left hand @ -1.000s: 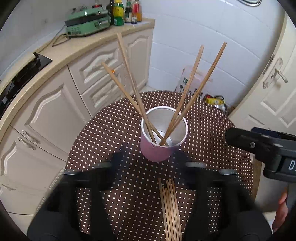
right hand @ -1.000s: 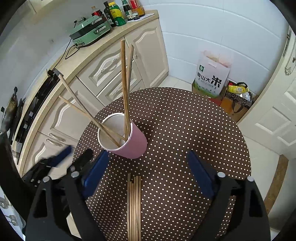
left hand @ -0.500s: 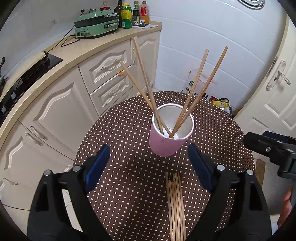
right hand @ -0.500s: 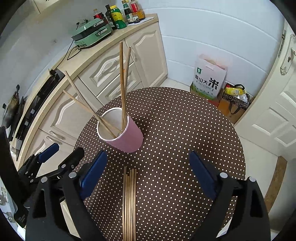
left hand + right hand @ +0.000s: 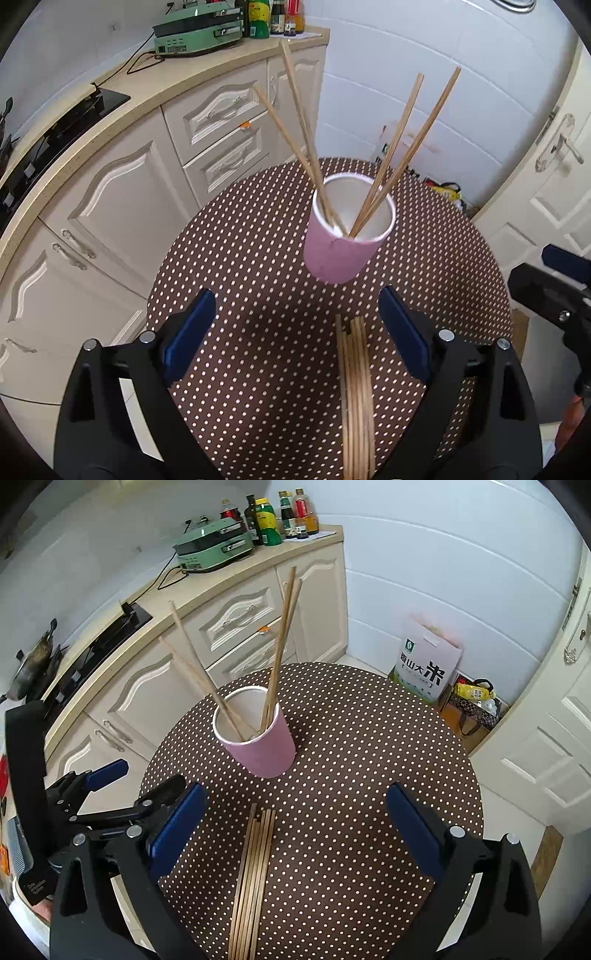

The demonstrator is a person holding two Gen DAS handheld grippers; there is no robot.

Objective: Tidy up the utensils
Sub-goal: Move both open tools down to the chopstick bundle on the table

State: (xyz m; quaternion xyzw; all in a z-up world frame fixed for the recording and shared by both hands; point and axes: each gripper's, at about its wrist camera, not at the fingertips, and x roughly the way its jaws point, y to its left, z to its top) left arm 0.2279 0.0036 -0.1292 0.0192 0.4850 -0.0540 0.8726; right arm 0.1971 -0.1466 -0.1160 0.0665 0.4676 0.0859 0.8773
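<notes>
A pink paper cup (image 5: 341, 251) stands on the round brown polka-dot table (image 5: 240, 258) and holds several wooden chopsticks (image 5: 402, 147). A bundle of loose chopsticks (image 5: 356, 398) lies flat on the table in front of the cup. My left gripper (image 5: 295, 332) is open and empty, above the table on the near side of the cup. In the right wrist view the cup (image 5: 262, 742), the bundle (image 5: 255, 878) and the table (image 5: 369, 775) show too. My right gripper (image 5: 295, 823) is open and empty above the bundle. The left gripper (image 5: 122, 786) shows at the left edge.
Cream kitchen cabinets (image 5: 110, 177) and a counter with a green appliance (image 5: 212, 546) and bottles (image 5: 269, 520) curve behind the table. A rice bag (image 5: 428, 664) and a basket (image 5: 472, 705) stand on the floor by the wall. A white door (image 5: 546, 184) is at the right.
Both grippers have pulled back and up from the cup, so cup and table look smaller and farther. The cup and loose chopsticks have not moved.
</notes>
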